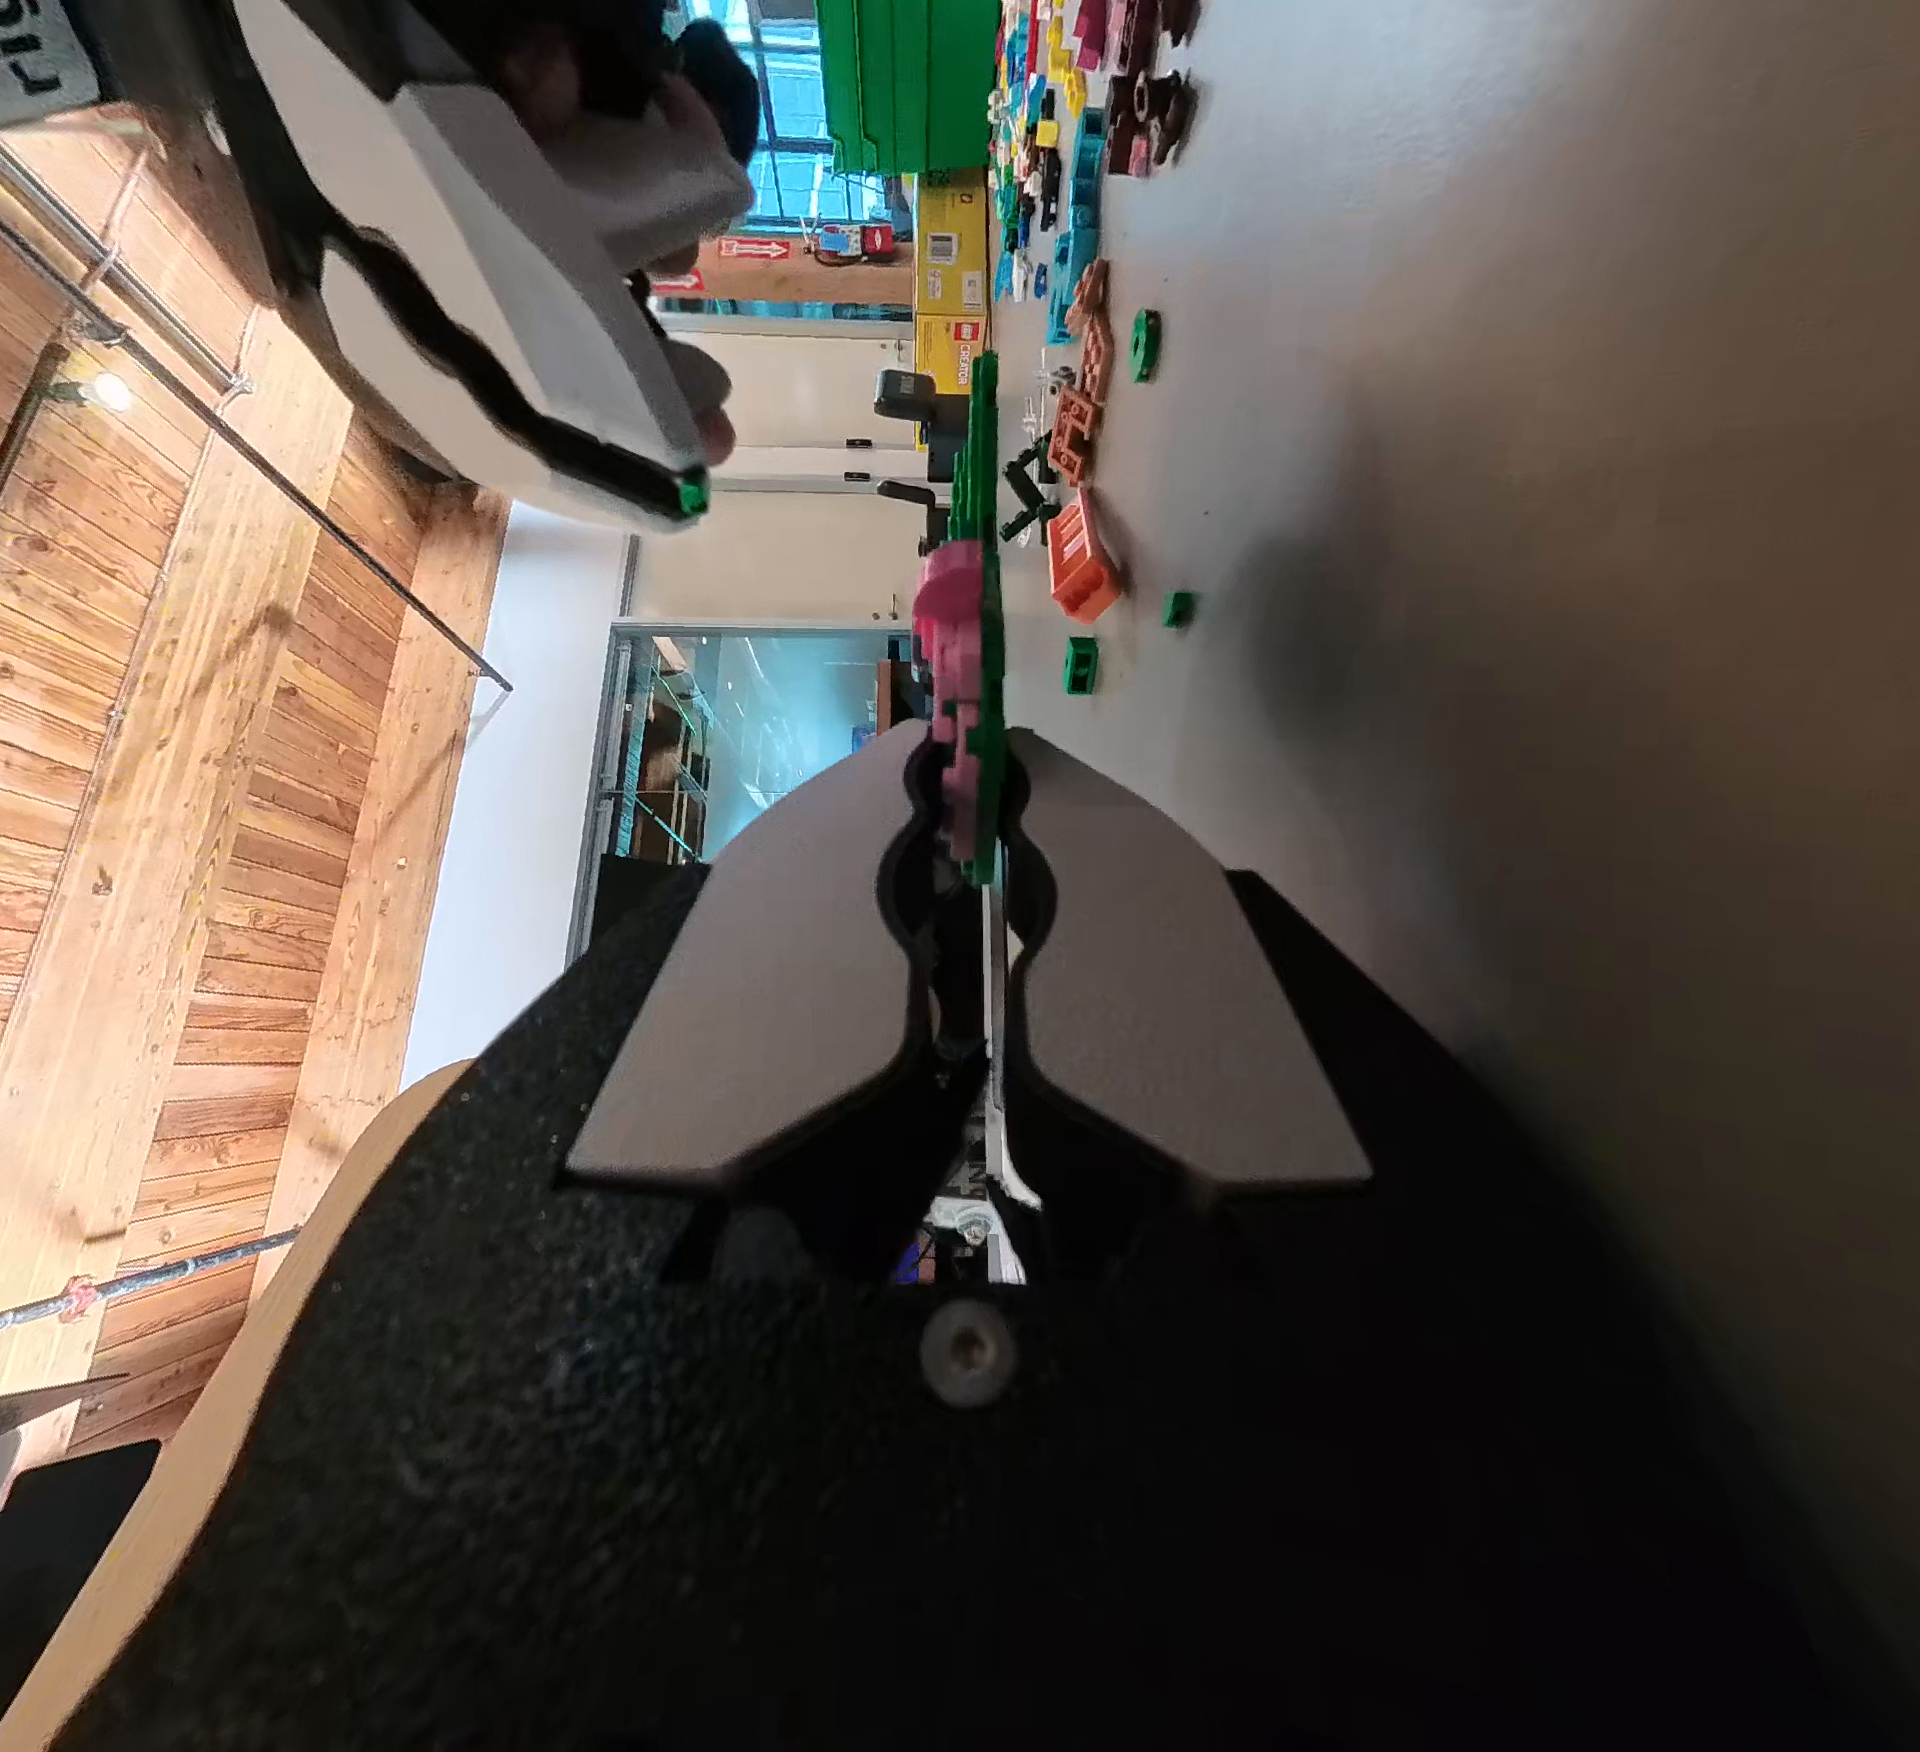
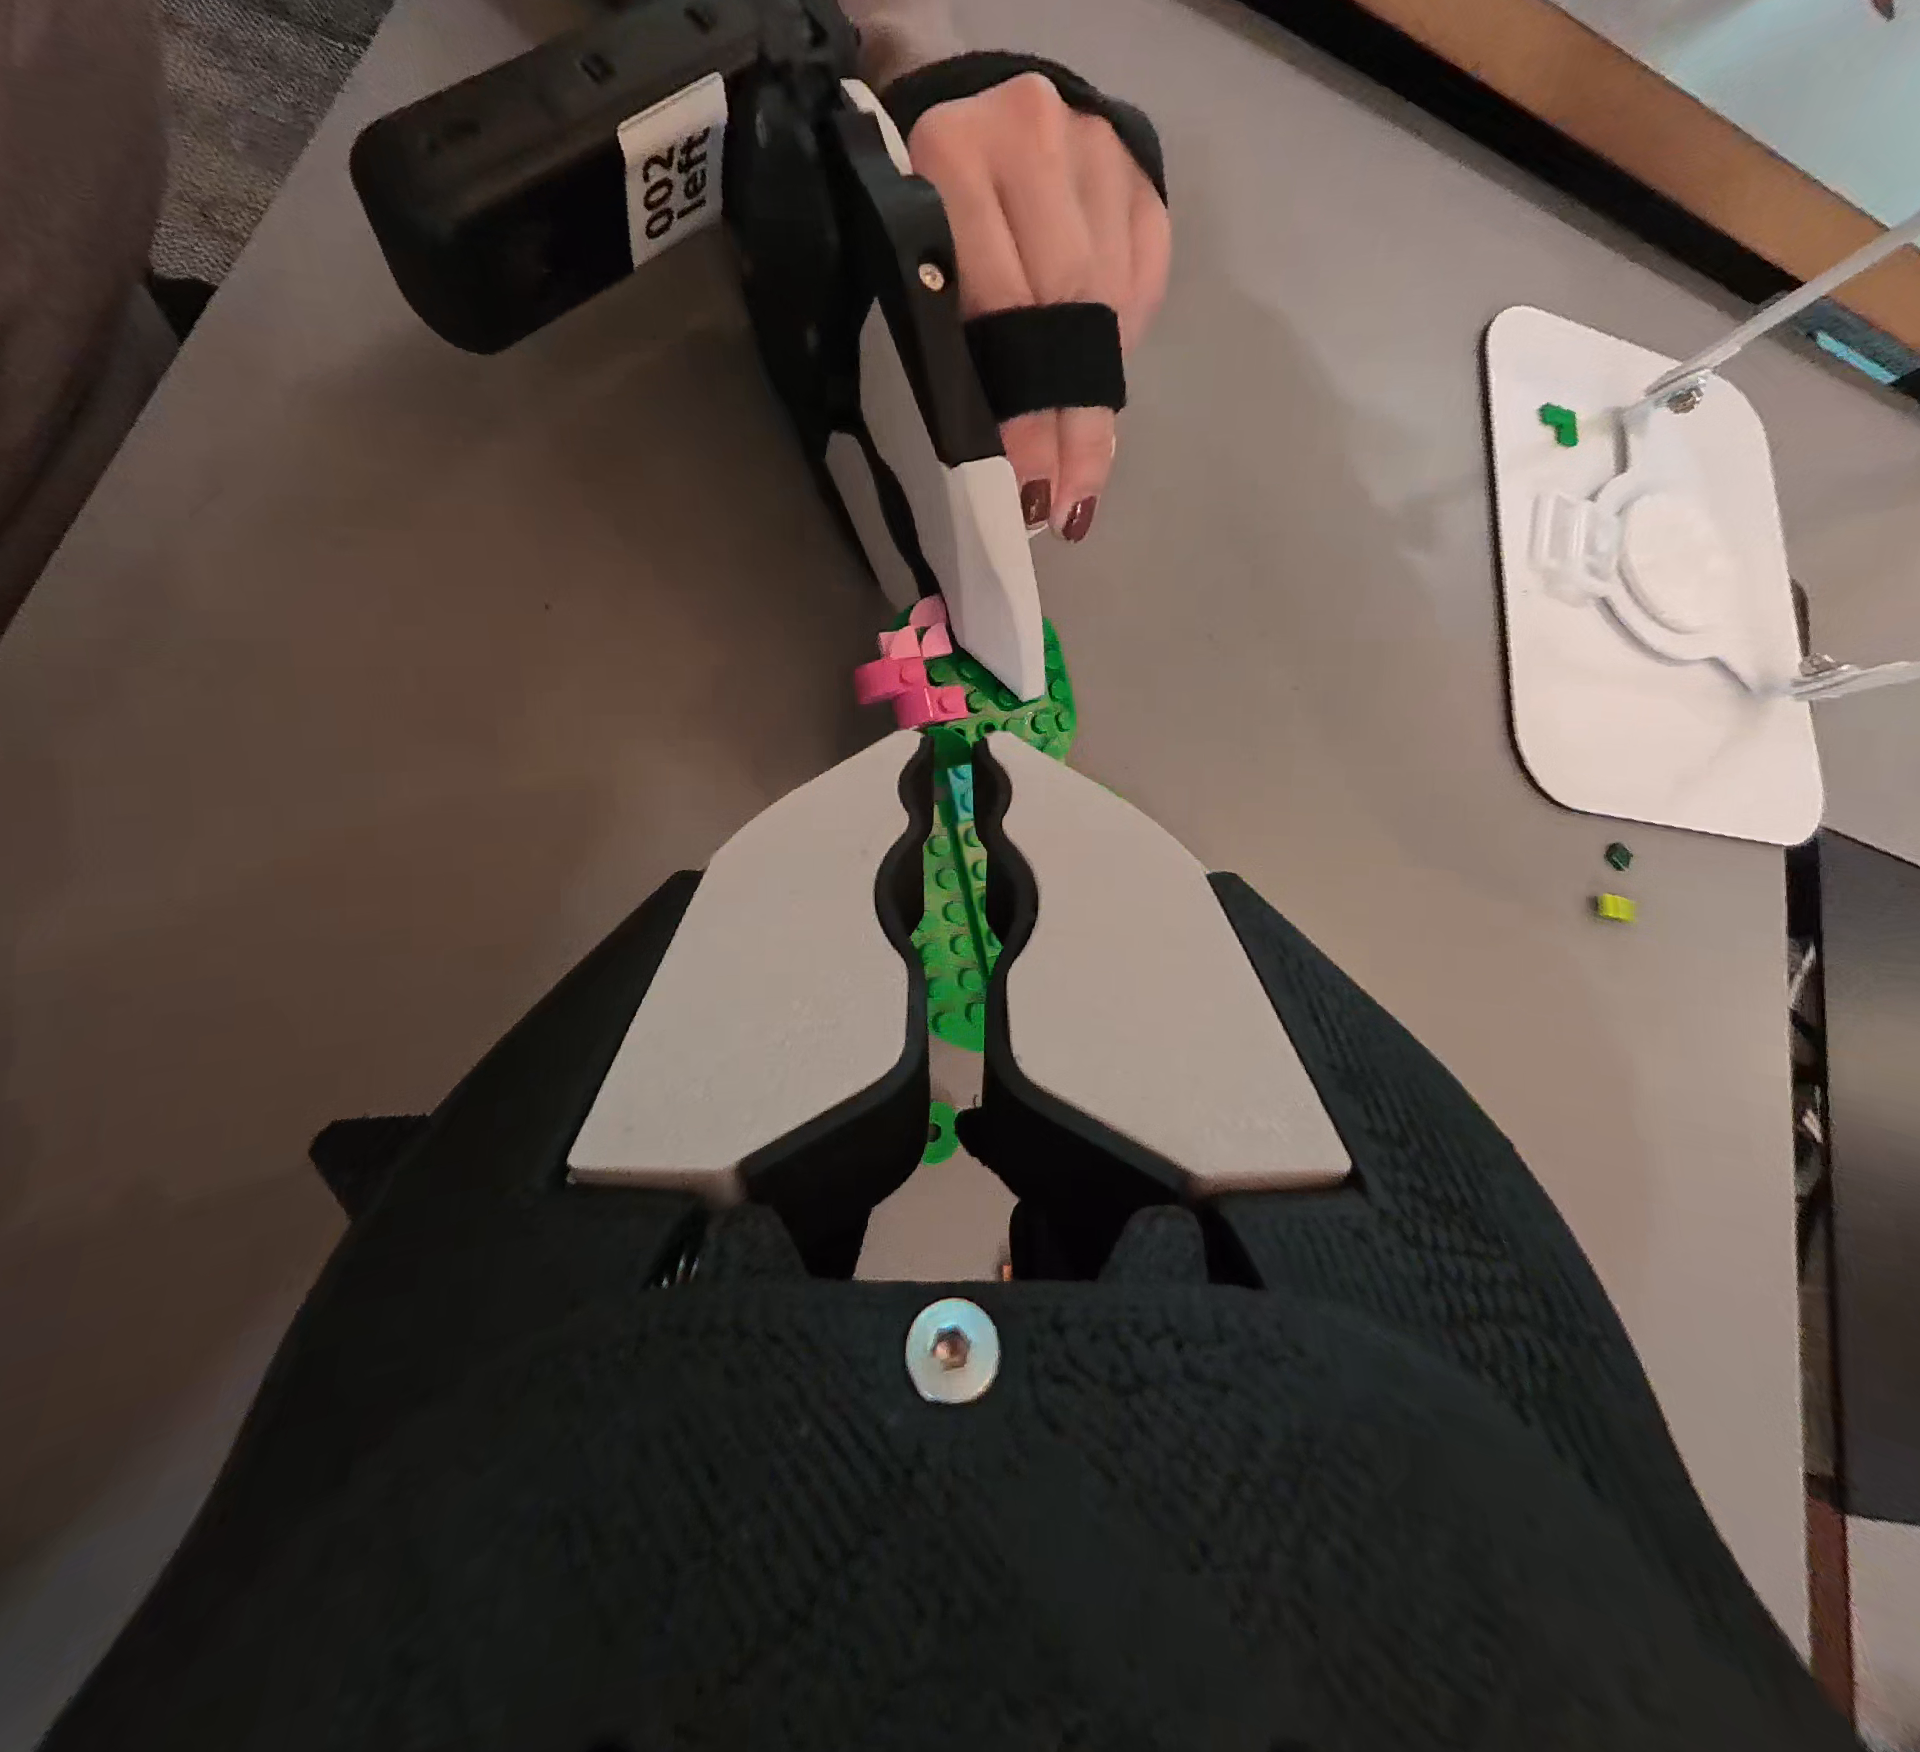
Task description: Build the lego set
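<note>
A green baseplate [image 1: 985,653] carrying pink bricks [image 1: 948,622] is held edge-on just above the grey table [image 1: 1558,559]. My left gripper [image 1: 971,757] is shut on its near end. In the right wrist view the plate [image 2: 956,944] lies below my right gripper [image 2: 951,746], with the pink bricks [image 2: 899,679] at its far end beside the left gripper [image 2: 1013,663]. The right gripper is shut on a small green brick [image 1: 693,489], which shows at its tip in the left wrist view, above the plate and apart from it.
Several loose bricks [image 1: 1081,40] lie further along the table, with an orange brick [image 1: 1086,564] and small green bricks [image 1: 1081,663] nearer. A yellow box [image 1: 951,279] stands behind. A white stand base [image 2: 1652,580] sits at right, with a small yellow piece [image 2: 1612,906] near it. The gap from one gripper's tips to the other's is roughly 6 cm.
</note>
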`<state>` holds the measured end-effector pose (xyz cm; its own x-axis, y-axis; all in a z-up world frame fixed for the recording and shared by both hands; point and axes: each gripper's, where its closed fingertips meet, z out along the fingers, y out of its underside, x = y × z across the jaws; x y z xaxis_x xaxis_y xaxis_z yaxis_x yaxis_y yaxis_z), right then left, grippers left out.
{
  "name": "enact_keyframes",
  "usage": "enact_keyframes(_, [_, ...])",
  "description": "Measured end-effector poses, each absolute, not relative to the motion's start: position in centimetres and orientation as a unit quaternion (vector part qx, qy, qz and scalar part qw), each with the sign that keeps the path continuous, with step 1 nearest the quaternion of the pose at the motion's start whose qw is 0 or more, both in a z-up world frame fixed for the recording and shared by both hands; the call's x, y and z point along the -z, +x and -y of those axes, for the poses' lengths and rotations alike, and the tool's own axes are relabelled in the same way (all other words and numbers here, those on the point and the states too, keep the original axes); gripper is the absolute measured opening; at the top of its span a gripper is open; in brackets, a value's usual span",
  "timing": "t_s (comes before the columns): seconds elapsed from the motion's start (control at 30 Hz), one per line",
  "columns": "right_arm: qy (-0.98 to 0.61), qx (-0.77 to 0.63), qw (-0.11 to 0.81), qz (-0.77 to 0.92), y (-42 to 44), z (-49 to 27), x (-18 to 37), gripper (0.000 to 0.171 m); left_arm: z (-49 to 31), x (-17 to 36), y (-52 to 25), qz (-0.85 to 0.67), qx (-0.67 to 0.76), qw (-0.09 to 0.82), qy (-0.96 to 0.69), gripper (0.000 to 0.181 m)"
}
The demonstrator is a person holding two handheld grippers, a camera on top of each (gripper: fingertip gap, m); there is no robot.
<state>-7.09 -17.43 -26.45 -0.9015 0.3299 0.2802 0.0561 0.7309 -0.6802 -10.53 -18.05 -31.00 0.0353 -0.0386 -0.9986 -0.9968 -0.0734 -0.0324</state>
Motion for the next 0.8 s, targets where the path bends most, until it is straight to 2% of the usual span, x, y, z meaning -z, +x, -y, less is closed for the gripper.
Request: enact_keyframes(0.8, [-0.146,-0.345,0.131,0.918,-7.6,17.6,29.7,0.005,18.4,30.7,-8.8,-0.506,-0.509,0.488,-0.497,0.008])
